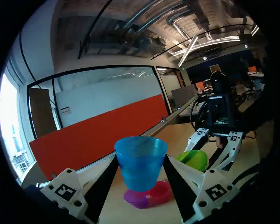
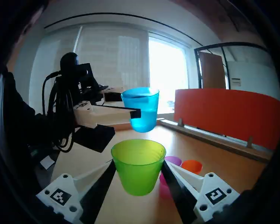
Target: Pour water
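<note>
A: Fingers (image 1: pixel 104 184) first: the left gripper (image 1: pixel 141 170) has both pressed against the sides of the blue plastic cup (image 1: pixel 141 149), gripping it upright.
B: And the right gripper (image 2: pixel 139 177)?
A: Same manner. Its two fingers (image 2: pixel 102 183) clamp the green plastic cup (image 2: pixel 139 168), also upright, its mouth tipped into the camera's sight.
B: Where are the two cups relative to each other?
A: In the right gripper view the blue plastic cup hangs in the air above and beyond the green one, well clear of the wooden table (image 2: pixel 222 168). (Whether it holds water I cannot tell; the plastic is tinted.)
B: What lies under them?
A: Small low cups on the table. In the left gripper view a purple cup (image 1: pixel 135 198) touches a pink cup (image 1: pixel 160 191) just below the blue one. In the right gripper view an orange cup (image 2: pixel 192 165) sits beside the purple.
B: Farther out?
A: An orange partition (image 1: pixel 99 138) runs along the table's far edge, and a bright window (image 2: pixel 166 71) stands behind.
</note>
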